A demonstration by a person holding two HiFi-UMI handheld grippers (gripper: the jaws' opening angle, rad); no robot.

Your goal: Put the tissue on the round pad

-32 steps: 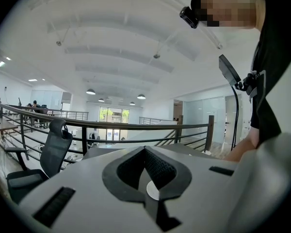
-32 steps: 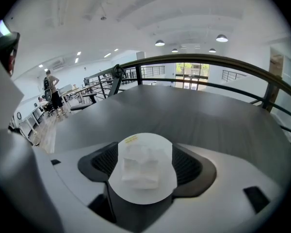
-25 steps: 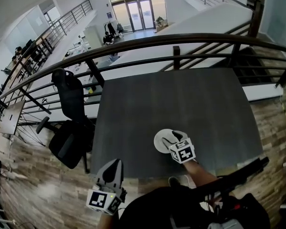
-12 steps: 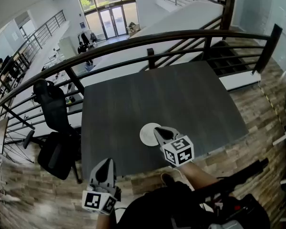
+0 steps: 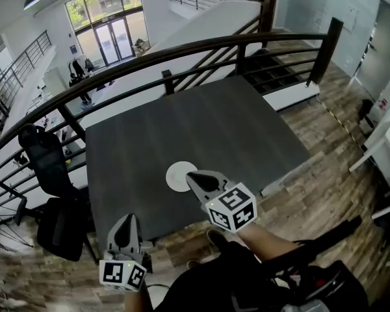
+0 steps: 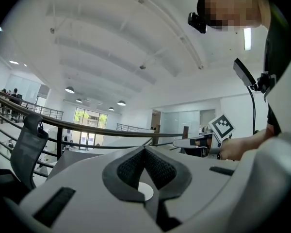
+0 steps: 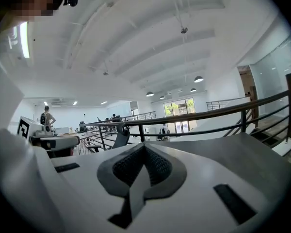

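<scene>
Now the right gripper (image 5: 194, 177) has its jaws pressed together with nothing between them; a second ago they stood wide apart directly over the round pad (image 5: 175, 176). Since then the tips have also drawn back from the middle of the pad to its near right rim. We read this as a finished release followed by an empty closing, so the placing step appears to be over.

We cannot pick out the tissue as a separate thing in any view. The pad is white, and a white sheet lying on it would not stand out from this height. We judge that it most likely lies on the pad, but this should be confirmed before the task is counted as done.

The right forearm (image 5: 266, 238) reaches forward and to the left from the body, holding the right gripper low and roughly level above the dark surface (image 5: 208, 125). Its jaws point toward the pad and the railing (image 5: 182, 52) beyond. Whether the tips touch the pad cannot be told.

The left gripper (image 5: 125, 223) is held back close to the body, off the near edge of the surface and above the floor. Its jaws are likewise closed on nothing and aimed toward the pad.
</scene>
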